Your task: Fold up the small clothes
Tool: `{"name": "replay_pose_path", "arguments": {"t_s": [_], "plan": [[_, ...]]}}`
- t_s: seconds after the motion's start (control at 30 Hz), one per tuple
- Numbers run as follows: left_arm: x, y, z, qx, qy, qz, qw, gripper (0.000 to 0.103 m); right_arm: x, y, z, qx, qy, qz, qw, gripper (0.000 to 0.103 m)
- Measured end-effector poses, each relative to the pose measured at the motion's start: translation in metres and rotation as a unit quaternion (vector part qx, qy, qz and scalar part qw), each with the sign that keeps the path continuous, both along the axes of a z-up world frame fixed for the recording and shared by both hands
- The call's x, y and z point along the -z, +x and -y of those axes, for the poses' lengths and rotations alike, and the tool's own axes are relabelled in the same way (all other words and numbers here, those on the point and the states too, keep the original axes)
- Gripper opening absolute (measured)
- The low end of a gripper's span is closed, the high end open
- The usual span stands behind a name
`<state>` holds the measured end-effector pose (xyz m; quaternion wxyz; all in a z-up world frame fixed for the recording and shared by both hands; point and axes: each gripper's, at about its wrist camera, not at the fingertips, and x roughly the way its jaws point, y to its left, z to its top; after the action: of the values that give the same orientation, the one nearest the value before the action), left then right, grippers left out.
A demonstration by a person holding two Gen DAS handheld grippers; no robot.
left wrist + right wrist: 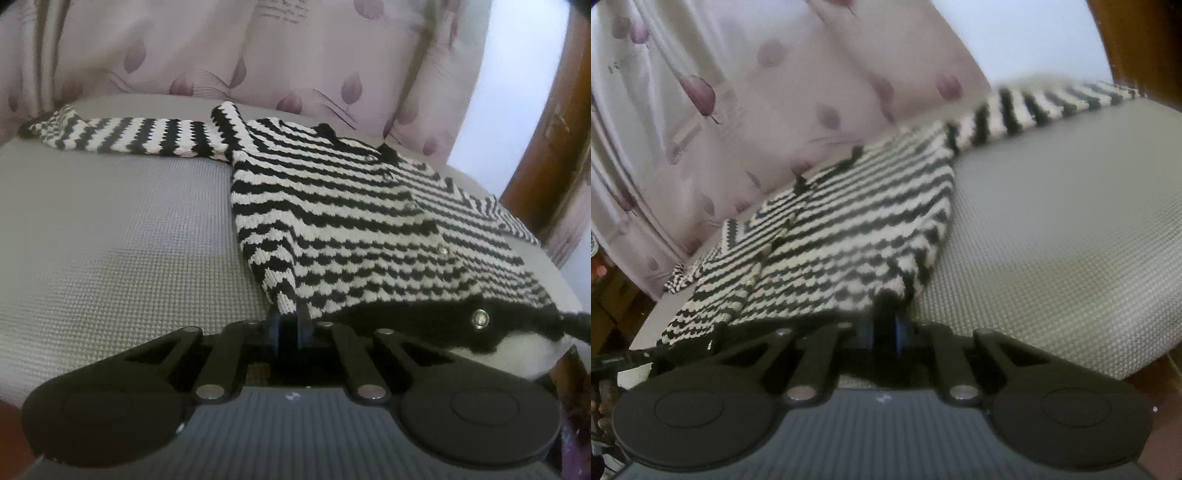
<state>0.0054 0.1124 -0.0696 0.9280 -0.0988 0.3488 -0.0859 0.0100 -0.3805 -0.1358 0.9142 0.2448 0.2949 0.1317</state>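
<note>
Striped knit cardigan (pixel 351 221) lies flat on the grey textured worktop (pixel 110 240), filling centre to right of the left wrist frame. One sleeve (pixel 122 138) stretches to the upper left; the other sleeve (pixel 1052 103) runs to the upper right of the right wrist frame.

Left tool (pixel 286 325) is clamped on the near hem corner at lower centre, with knit pinched between the jaws. Right tool (pixel 890 328) looks closed on the opposite hem corner, though that view is blurred, so the bite depth is hard to confirm.

Step in hand, as I judge it: carry the hem up toward the collar at the top of the frame.
- Lift both corners together, level, so the hem stays straight.
- Keep the cloth lightly taut between the tools; loose knit sags and bunches.
- The buttons (pixel 443 251) down the front may snag.
- The sleeves will likely need tucking in too.
</note>
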Motion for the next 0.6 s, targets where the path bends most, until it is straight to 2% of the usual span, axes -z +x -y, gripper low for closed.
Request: {"name": "replay_pose_path", "arguments": {"t_s": [0.23, 0.33, 0.47, 0.53, 0.6], "plan": [[-0.017, -0.017, -0.004, 0.014, -0.002, 0.019, 0.9997, 0.007, -0.015, -0.039, 0.023, 0.003, -0.01, -0.005, 1.0, 0.007], [-0.012, -0.015, -0.005, 0.016, -0.004, 0.01, 0.9998, 0.007, -0.016, -0.042, 0.023, 0.004, -0.019, -0.015, 1.0, 0.006], [0.0, -0.009, -0.01, 0.014, -0.01, -0.002, 0.9998, 0.009, -0.005, -0.043, 0.028, 0.015, 0.0, -0.034, 0.999, 0.006], [-0.002, -0.01, -0.014, 0.011, -0.009, 0.012, 0.9998, 0.014, -0.006, -0.046, 0.035, 0.033, 0.013, -0.036, 0.999, 0.006], [-0.009, -0.012, -0.019, 0.0, 0.001, 0.033, 0.9995, 0.043, -0.017, -0.054, 0.046, 0.053, 0.035, -0.007, 0.998, 0.006]]}}
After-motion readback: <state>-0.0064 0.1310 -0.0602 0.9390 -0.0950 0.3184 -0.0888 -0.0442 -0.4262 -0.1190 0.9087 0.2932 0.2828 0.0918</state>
